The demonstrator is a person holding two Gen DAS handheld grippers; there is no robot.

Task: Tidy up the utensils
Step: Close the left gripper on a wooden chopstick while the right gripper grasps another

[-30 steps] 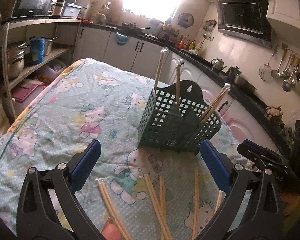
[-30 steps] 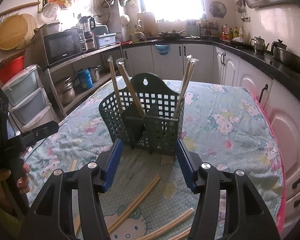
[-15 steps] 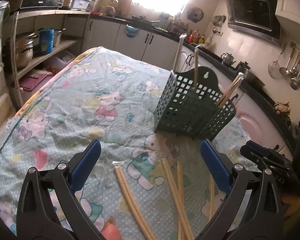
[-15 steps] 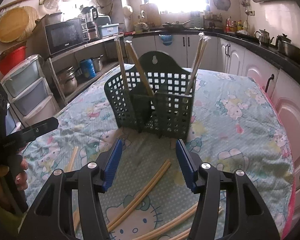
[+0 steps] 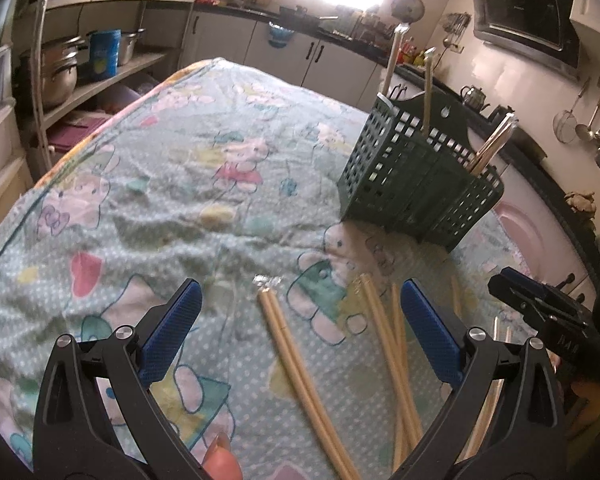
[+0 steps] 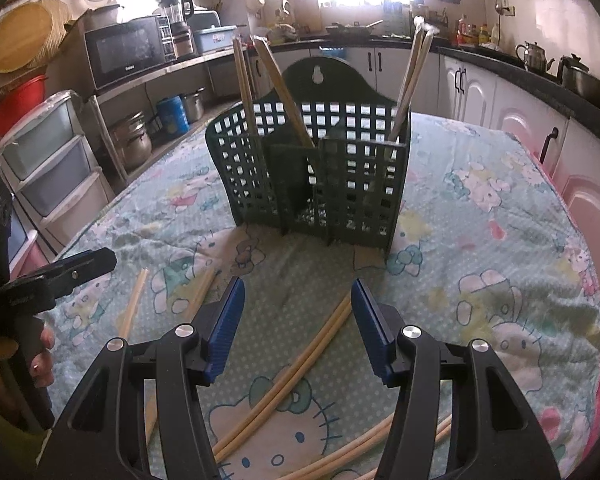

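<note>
A pair of chopsticks (image 5: 296, 364) lies on the desk (image 5: 148, 184) between the wide, empty fingers of the left gripper (image 5: 300, 328), long axis pointing away (nearer than the right gripper (image 6: 298, 320), also wide).

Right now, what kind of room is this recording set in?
Most likely a home kitchen: a microwave on a shelf, kettles on a dark counter, ladles hanging on the wall, and a cloth-covered table with a utensil basket.

Matt plastic basket (image 6: 312, 184) – pale wooden chopsticks (image 5: 300, 376) – rumpled printed cloth (image 5: 160, 184)
</note>
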